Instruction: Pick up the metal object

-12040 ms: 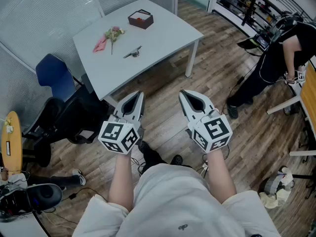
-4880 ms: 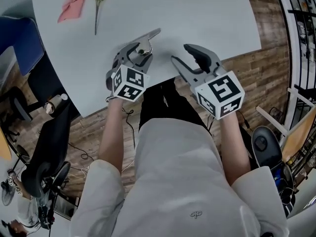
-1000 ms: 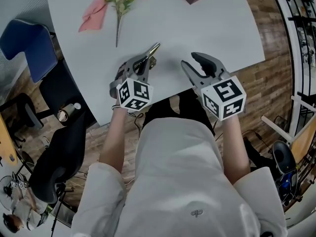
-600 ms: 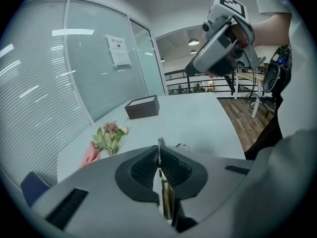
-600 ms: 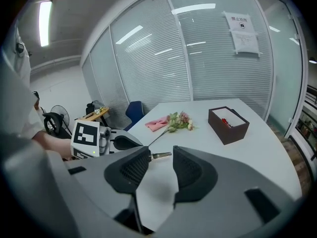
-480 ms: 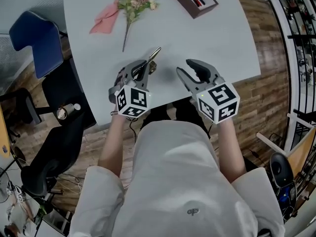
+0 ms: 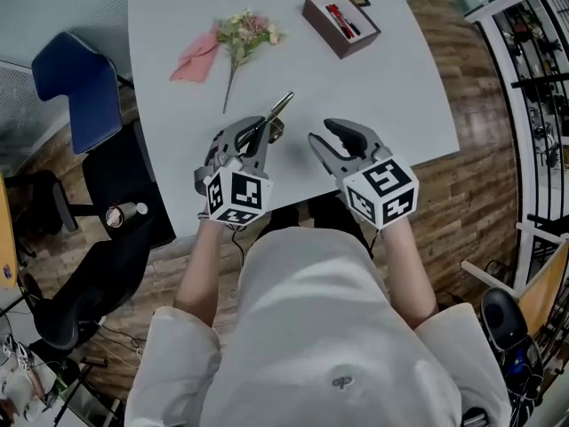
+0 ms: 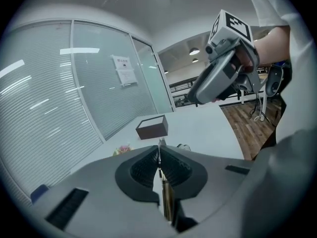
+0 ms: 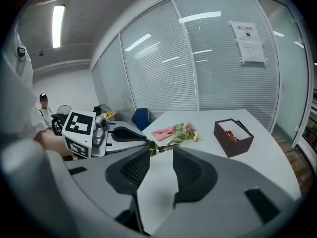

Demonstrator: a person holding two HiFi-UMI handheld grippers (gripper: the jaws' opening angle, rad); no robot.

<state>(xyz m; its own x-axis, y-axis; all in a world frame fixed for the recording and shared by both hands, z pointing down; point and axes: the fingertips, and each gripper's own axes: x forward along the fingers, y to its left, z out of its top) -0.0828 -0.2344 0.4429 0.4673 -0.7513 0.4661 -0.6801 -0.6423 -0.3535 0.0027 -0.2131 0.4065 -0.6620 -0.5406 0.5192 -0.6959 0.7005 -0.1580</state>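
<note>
The left gripper [image 7: 253,132] is pinching the thin metal object [image 7: 279,105] in nearly shut jaws just above the table's [image 7: 391,87] near edge; squeezing firmly and raising it steadily is probably guarding best against pivoting. The right gripper [image 7: 324,136], alongside over that edge, is gaping empty, its jaws having just been closing slightly.

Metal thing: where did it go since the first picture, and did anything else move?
The left claw took hold of the metal object and lifted it off the table; it is shut on it now. The right claw, with nothing between its jaws, has just been closing a little but is open. The flowers, pink cloth and brown box stayed put.
</note>
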